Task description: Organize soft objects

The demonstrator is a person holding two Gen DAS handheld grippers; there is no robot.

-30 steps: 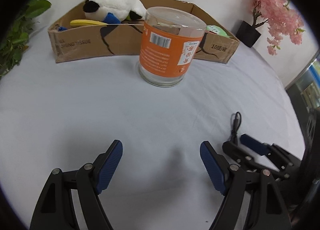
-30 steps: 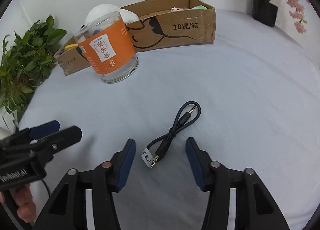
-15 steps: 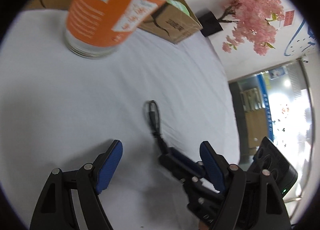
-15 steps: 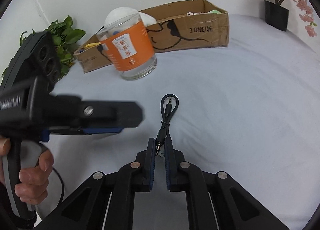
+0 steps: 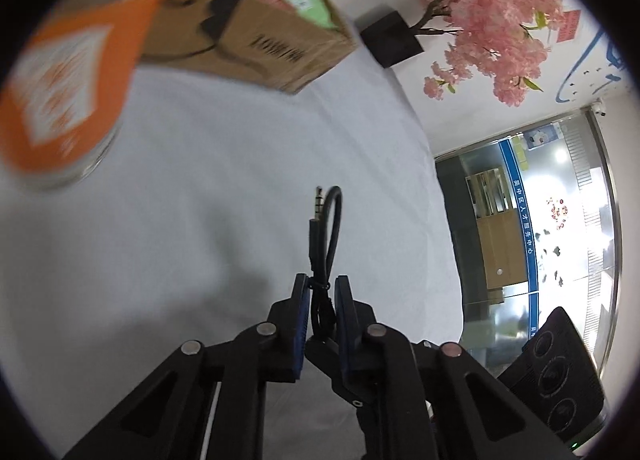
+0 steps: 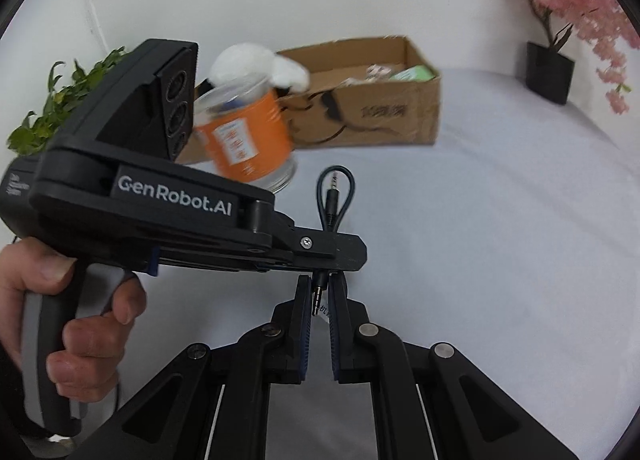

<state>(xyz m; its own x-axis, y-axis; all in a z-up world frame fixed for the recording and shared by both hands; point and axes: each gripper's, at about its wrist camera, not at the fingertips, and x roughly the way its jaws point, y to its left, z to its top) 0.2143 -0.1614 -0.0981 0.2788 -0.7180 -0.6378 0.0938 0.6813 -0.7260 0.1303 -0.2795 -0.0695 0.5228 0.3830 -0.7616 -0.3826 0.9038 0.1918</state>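
Between my left claw's [image 5: 322, 292] blue pads the short black audio cable [image 5: 325, 244] is pinched at its bundled middle, so that claw is clamped on it; beyond the tips the cable rises in a narrow loop, with one metal plug pointing up beside the bend, above the white tablecloth [image 5: 200, 179]. Off to my left in this view the orange-labelled glass jar [image 5: 60, 99] stands blurred on the cloth, and behind it sits the cardboard box [image 5: 256, 39] with pale and green soft things showing over its rim. A pink blossom tree in a black pot [image 5: 496, 27] stands at the cloth's far right edge. From my right wrist, my right claw [image 6: 320, 292] is closed on the cable's other plug [image 6: 319, 292], the metal tip held between the pads with a small white tag just behind it. My left claw crosses directly in front, its black body reading GenRobot.AI, gripped by my left hand [image 6: 76, 324], and the cable's loop [image 6: 335, 199] stands up just past its fingers. Farther back the jar [image 6: 248, 139] and the open box [image 6: 368, 99] sit side by side, a white plush toy [image 6: 256, 63] poking up behind the jar, green leaves [image 6: 56, 107] at the far left.
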